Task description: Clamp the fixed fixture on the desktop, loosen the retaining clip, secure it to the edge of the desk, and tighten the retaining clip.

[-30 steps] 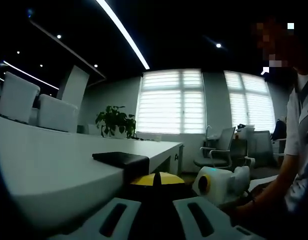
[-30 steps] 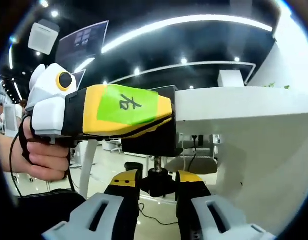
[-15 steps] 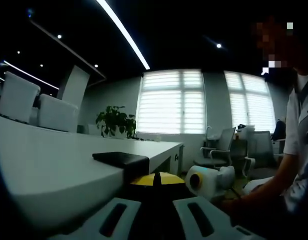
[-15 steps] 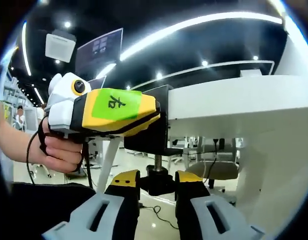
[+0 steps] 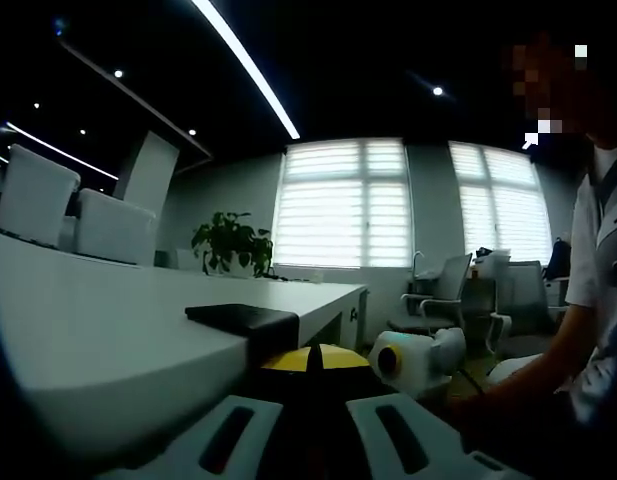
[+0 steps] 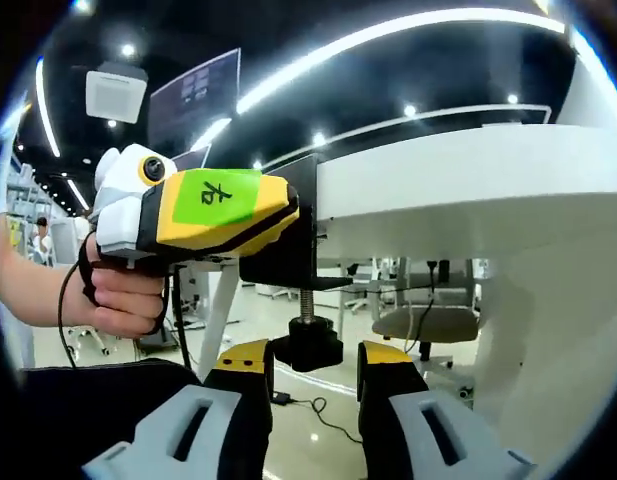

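Fixture (image 6: 288, 250): black clamp at centre of the right gripper view, hooked over the white counter (image 6: 458, 190) edge, threaded screw and round knob (image 6: 304, 352) hanging below.
Right gripper (image 6: 310, 372): jaws spread either side of the knob, contact unclear.
Left gripper (image 6: 193, 215): jaws clenched on the fixture's body.
Surroundings: potted plant (image 5: 233, 242), office chair (image 5: 433, 295), a person's hand (image 6: 118, 300).
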`<state>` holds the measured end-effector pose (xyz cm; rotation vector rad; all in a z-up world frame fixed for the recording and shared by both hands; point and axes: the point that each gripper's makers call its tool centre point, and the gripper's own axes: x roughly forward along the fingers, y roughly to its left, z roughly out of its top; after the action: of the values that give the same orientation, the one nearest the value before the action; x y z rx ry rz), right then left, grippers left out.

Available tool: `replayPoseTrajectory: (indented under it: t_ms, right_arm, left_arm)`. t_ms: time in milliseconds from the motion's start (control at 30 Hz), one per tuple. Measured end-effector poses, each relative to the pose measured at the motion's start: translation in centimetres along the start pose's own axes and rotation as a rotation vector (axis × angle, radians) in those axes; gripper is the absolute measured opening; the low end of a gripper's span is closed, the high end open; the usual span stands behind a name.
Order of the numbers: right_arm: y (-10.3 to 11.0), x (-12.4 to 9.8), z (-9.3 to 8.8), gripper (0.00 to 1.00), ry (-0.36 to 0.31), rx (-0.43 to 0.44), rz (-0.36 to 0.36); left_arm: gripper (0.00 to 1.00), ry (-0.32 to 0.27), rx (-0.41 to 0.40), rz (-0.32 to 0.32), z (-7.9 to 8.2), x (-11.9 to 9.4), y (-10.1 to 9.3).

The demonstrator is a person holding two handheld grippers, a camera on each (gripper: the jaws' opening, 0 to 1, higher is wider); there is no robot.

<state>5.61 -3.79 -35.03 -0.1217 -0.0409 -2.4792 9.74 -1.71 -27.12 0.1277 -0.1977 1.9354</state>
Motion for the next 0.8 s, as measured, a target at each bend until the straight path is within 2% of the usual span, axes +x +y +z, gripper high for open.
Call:
replayPoseTrajectory:
  t_ms: [33, 100, 200, 233, 300, 333, 500, 567, 600, 667, 800]
  right_arm:
    - [0.1, -0.2, 0.2, 0.31, -0.013, 0.025, -0.022]
    - [0.9, -0.6, 0.5, 0.31, -0.026, 0.018, -0.041]
    - [1.2, -0.7, 1.0, 0.32, -0.035, -0.009, -0.119]
    - [1.3, -0.5, 1.1, 0.33, -0.033, -0.004, -0.139]
    - [0.5, -0.3, 0.9, 0.33, -0.032, 0.014, -0.226]
    - [0.5, 0.0, 1.1, 0.33, -0.049, 0.024, -0.241]
    - [0.5, 1.1, 1.1, 0.35, -0.044, 0.031, -0.264]
    - [-0.6, 1.0, 1.0, 0.25, -0.027, 0.001, -0.306]
    - [-0.7, 1.3, 1.6, 0.24, -0.052, -0.028, -0.283]
    - [-0.6, 1.0, 1.2, 0.24, -0.039, 0.016, -0.277]
    - [-0.2, 0.6, 1.2, 0.24, -0.052, 0.007, -0.236]
  left_arm:
    - [0.01, -0.002, -0.002, 0.0, 0.0, -0.1, 0.3]
    - [0.01, -0.004, -0.004, -0.001, 0.1, -0.1, 0.5]
    - [0.01, 0.005, 0.001, 0.001, 0.1, -0.2, 0.9]
    - [0.01, 0.005, 0.0, 0.001, 0.1, -0.2, 0.9]
    - [0.01, 0.004, 0.0, 0.001, 0.0, -0.2, 0.8]
    - [0.01, 0.004, 0.0, 0.001, 0.0, -0.1, 0.7]
    - [0.01, 0.007, 0.0, 0.002, -0.2, 0.1, -0.1]
    - [0.01, 0.006, 0.001, 0.002, -0.2, 0.1, -0.3]
    - [0.01, 0.007, -0.002, 0.002, -0.2, 0.2, -0.3]
    - [0.01, 0.008, 0.002, 0.002, -0.3, 0.3, -0.7]
    - [0.01, 0.005, -0.003, -0.001, -0.3, 0.5, -0.9]
